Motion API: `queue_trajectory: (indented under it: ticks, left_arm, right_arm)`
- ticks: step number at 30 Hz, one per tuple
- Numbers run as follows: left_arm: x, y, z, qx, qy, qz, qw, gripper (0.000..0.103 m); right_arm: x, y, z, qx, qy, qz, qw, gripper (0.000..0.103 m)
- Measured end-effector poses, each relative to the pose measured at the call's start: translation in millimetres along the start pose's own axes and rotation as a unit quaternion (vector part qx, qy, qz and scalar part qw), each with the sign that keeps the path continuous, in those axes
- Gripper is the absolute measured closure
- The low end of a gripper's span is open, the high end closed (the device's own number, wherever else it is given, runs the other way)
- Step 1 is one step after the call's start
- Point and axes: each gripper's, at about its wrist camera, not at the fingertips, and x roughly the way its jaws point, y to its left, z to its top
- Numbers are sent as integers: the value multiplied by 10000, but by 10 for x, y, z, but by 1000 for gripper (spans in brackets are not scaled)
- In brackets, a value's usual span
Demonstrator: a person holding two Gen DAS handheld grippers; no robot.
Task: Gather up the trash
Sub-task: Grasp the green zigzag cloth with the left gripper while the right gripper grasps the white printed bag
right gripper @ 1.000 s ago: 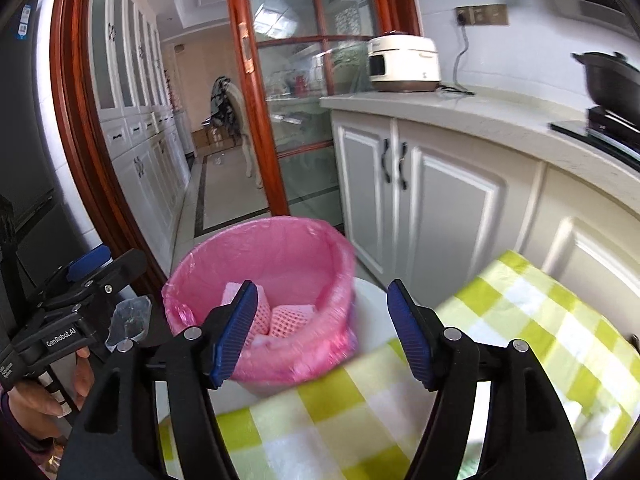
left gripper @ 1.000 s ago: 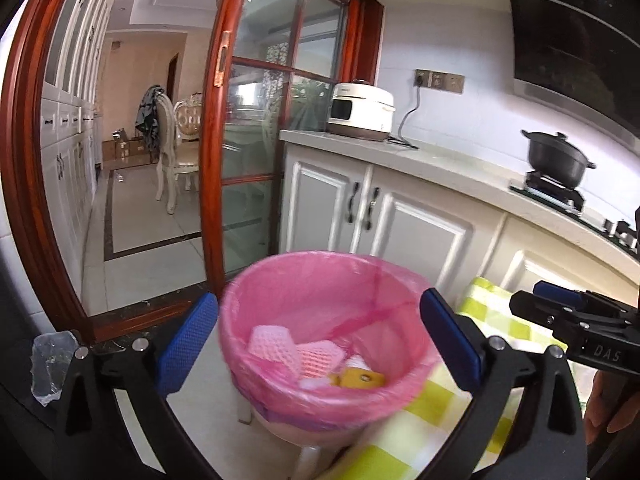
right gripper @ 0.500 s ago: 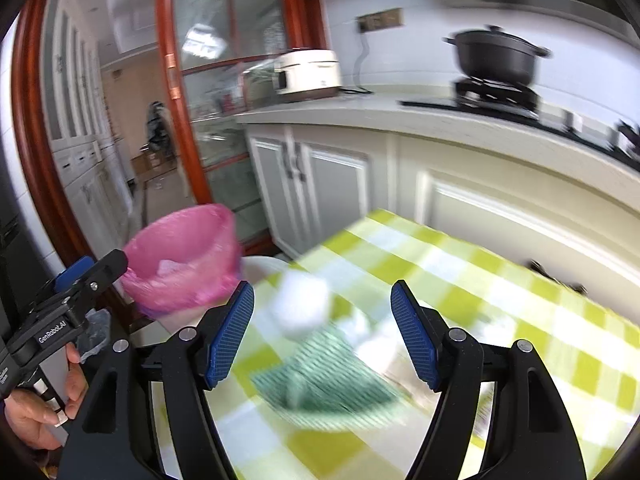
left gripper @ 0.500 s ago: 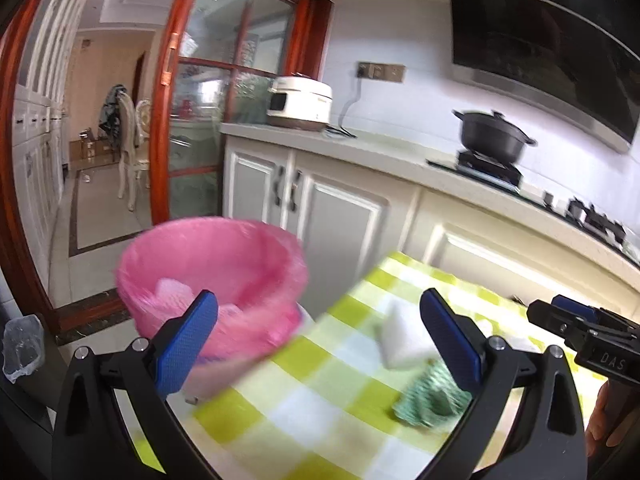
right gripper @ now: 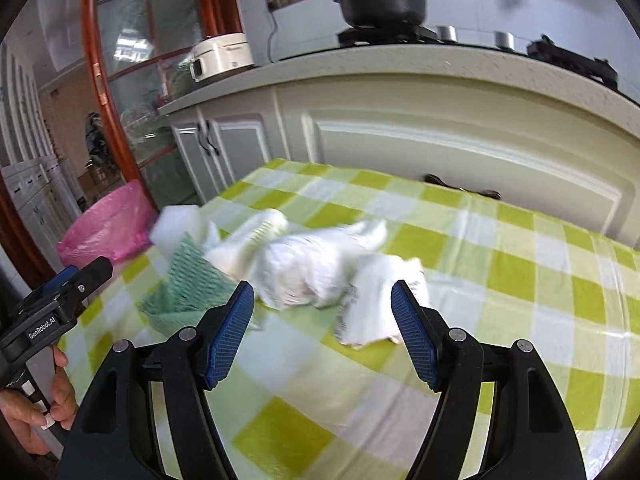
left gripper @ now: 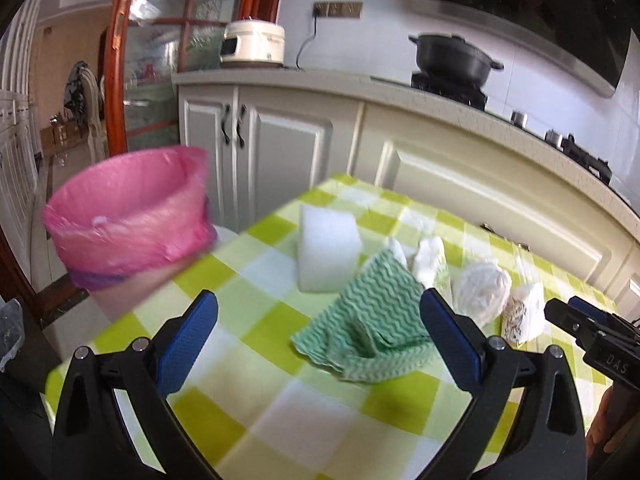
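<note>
My left gripper over checked worktop, jaws wide, empty. My right gripper likewise, jaws wide, nothing held. Green cloth crumpled at worktop centre. White foam block touching cloth's far edge. Crumpled white bags just beside cloth, blurred. Pink-lined bin beyond worktop corner, left of cloth, near cabinets.
</note>
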Motion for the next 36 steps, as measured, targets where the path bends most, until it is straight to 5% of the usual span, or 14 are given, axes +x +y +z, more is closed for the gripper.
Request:
queue_trajectory:
  ticks: [16, 21, 24, 29, 36]
  left_arm:
    - [626, -392, -119, 150, 626, 8, 9979, 6]
    - [846, -426, -128, 80, 974, 28, 9952, 16]
    - [923, -444, -133, 72, 1130, -12, 9936, 33]
    - [851, -532, -159, 304, 1059, -179, 9938, 85]
    - [570, -502, -171, 348, 822, -293, 9956, 95]
  right_arm:
    - [609, -379, 23, 133, 556, 13, 9984, 29]
    - [748, -426, 15, 287, 806, 167, 9962, 32]
    - [770, -422, 16, 302, 840, 229, 9957, 35]
    - [699, -341, -12, 184, 752, 275, 9966, 37]
    - [488, -256, -80, 167, 686, 266, 9971, 37]
